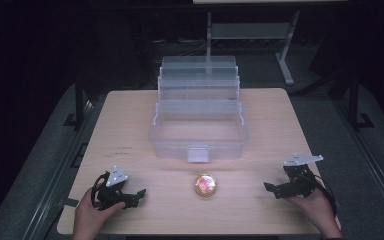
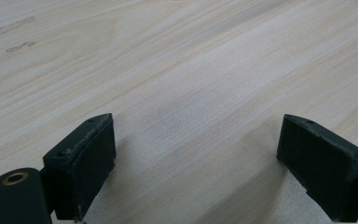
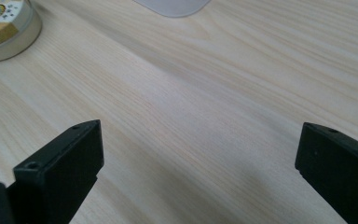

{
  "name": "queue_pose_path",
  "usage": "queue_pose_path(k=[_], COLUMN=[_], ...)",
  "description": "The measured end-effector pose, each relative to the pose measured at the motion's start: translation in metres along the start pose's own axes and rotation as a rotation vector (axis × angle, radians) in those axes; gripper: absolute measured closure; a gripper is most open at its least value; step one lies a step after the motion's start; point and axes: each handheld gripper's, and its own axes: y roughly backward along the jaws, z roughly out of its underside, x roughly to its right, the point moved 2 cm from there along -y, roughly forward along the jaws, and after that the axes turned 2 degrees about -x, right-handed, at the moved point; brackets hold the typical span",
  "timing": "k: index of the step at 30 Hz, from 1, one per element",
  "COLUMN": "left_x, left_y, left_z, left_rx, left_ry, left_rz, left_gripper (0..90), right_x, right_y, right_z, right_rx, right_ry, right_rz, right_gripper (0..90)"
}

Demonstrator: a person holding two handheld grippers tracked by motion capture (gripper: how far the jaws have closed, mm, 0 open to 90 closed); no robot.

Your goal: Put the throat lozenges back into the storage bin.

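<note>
Nothing done yet, I judge. Tin (image 1: 205, 184) sits at lower centre of high view on the surface (image 1: 130, 125), in front of the open box (image 1: 198, 135). Your left tongs (image 1: 136, 196) & right tongs (image 1: 271, 189) are both wide, empty. Grasp and placing remain.
</note>
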Motion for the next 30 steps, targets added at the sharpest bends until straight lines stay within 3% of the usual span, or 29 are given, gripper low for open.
queue_pose_path(k=[6,30], left_x=[0.000,0.000], left_y=[-0.001,-0.001], left_z=[0.000,-0.001], left_rx=[0.000,0.001], left_ry=[0.000,0.002], left_rz=[0.000,-0.001], left_gripper=[10.6,10.6], right_x=[-0.006,-0.021], right_y=[0.003,-0.001], right_z=[-0.010,-0.039], right_rx=[-0.007,-0.030], right_ry=[0.046,0.123], right_rz=[-0.007,-0.053], right_gripper=[0.6,0.6])
